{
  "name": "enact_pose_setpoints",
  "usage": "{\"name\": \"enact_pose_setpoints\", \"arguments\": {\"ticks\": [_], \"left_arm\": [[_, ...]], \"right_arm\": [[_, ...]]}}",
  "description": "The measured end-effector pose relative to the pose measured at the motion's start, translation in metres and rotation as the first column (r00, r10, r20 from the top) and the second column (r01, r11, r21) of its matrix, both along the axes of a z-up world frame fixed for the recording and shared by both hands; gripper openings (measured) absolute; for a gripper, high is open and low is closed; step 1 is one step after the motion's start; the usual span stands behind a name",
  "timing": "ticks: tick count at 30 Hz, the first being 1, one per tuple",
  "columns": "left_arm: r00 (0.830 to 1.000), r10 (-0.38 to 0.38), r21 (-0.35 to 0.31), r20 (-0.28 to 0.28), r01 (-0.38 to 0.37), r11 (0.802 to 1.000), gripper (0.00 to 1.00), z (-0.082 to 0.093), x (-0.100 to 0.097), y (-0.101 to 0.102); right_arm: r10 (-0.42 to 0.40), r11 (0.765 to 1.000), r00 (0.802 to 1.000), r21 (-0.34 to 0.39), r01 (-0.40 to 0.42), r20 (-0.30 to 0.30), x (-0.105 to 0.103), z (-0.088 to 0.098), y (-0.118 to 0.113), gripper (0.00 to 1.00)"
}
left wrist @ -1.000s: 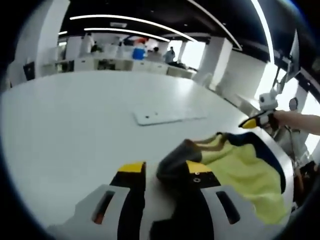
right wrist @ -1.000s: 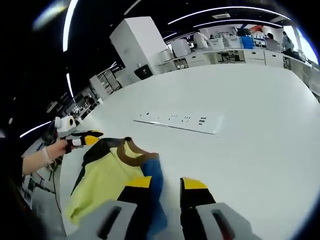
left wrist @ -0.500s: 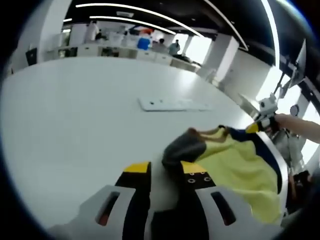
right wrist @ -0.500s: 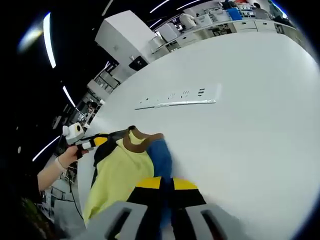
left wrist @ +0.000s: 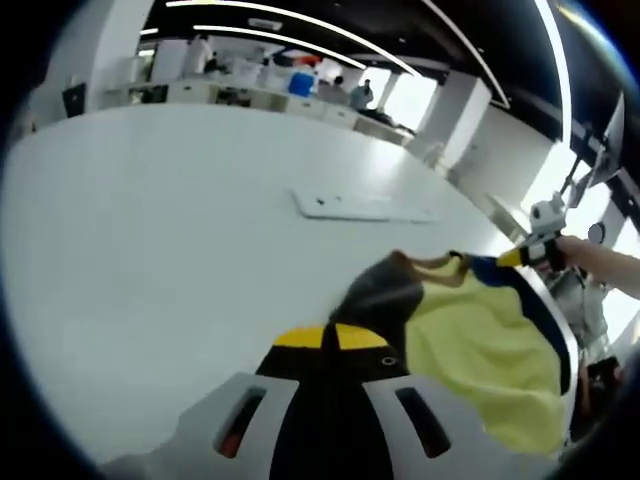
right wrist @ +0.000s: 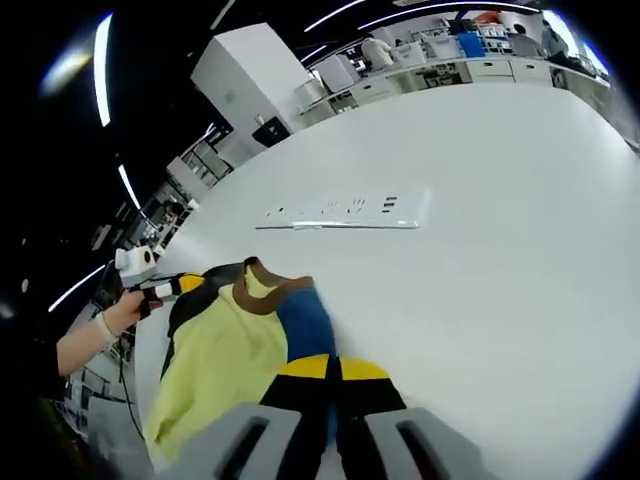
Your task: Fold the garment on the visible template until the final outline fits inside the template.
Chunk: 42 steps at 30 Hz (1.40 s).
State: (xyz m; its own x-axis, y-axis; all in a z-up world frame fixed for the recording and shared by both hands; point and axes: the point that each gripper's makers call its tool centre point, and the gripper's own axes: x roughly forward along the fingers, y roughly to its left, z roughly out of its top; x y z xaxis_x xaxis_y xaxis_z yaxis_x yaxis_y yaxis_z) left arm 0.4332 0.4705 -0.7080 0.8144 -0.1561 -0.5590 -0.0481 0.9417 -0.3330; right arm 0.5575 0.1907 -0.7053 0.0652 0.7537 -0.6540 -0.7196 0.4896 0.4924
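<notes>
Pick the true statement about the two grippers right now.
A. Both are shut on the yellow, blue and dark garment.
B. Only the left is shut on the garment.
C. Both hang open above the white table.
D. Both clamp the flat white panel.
A: the left gripper and right gripper each have their yellow tips pressed together on an edge of the yellow, blue and dark garment.

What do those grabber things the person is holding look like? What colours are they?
Each hand-held gripper has two black jaws capped with yellow tips, rising from pale grey housings with dark slots. The left hand-held gripper shows a small orange-red mark in one slot and tiny round dots near a tip. The right hand-held gripper looks the same. Seen from afar, each carries a small white part behind its yellow tip.
</notes>
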Motion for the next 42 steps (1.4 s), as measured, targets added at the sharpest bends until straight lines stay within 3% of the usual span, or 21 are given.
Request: {"name": "enact_pose_setpoints", "arguments": {"ticks": [11, 12, 13, 15, 16, 18, 20, 23, 31, 42], "left_arm": [[1.000, 0.002, 0.023, -0.011, -0.002, 1.000, 0.00, -0.005, -0.003, -0.001], [1.000, -0.006, 0.042, -0.006, 0.007, 0.999, 0.00, -0.003, -0.003, -0.001], [1.000, -0.009, 0.043, 0.001, 0.009, 0.999, 0.01, -0.001, -0.004, -0.002], [1.000, -0.004, 0.033, 0.016, 0.003, 0.999, 0.11, 0.003, -0.004, -0.002], [1.000, -0.006, 0.042, 0.024, 0.005, 0.999, 0.22, 0.004, -0.002, -0.002], [0.999, -0.018, 0.085, 0.032, 0.016, 0.996, 0.37, 0.006, -0.001, 0.000], [0.999, -0.024, 0.086, 0.038, 0.021, 0.996, 0.48, 0.009, -0.001, -0.001], [0.999, -0.033, 0.080, 0.043, 0.029, 0.996, 0.56, 0.012, -0.003, -0.003], [0.997, -0.072, 0.086, 0.039, 0.069, 0.994, 0.81, 0.016, -0.009, -0.010], [0.993, -0.105, 0.083, 0.051, 0.101, 0.991, 0.97, 0.033, -0.017, -0.020]], "right_arm": [[-0.009, 1.000, 1.000, -0.019, 0.009, 0.016, 0.003, -0.005, 0.001, 0.00], [-0.011, 1.000, 1.000, -0.018, 0.012, 0.021, 0.004, -0.004, 0.001, 0.02], [-0.016, 1.000, 0.999, -0.015, 0.017, 0.027, 0.004, -0.003, 0.001, 0.12], [-0.017, 1.000, 0.999, -0.013, 0.018, 0.048, 0.005, -0.001, 0.002, 0.31], [-0.013, 1.000, 0.998, -0.022, 0.014, 0.068, 0.005, -0.001, 0.002, 0.38], [0.004, 1.000, 0.997, -0.019, -0.003, 0.081, 0.003, 0.002, 0.003, 0.41], [0.003, 1.000, 0.997, -0.016, -0.002, 0.082, 0.002, 0.003, 0.004, 0.49], [0.028, 0.999, 0.991, -0.026, -0.025, 0.128, 0.004, 0.005, 0.003, 0.65], [0.060, 0.997, 0.982, -0.049, -0.052, 0.177, -0.004, 0.007, 0.001, 0.88], [0.039, 0.998, 0.981, -0.046, -0.031, 0.191, -0.011, 0.015, -0.009, 0.96]]}}
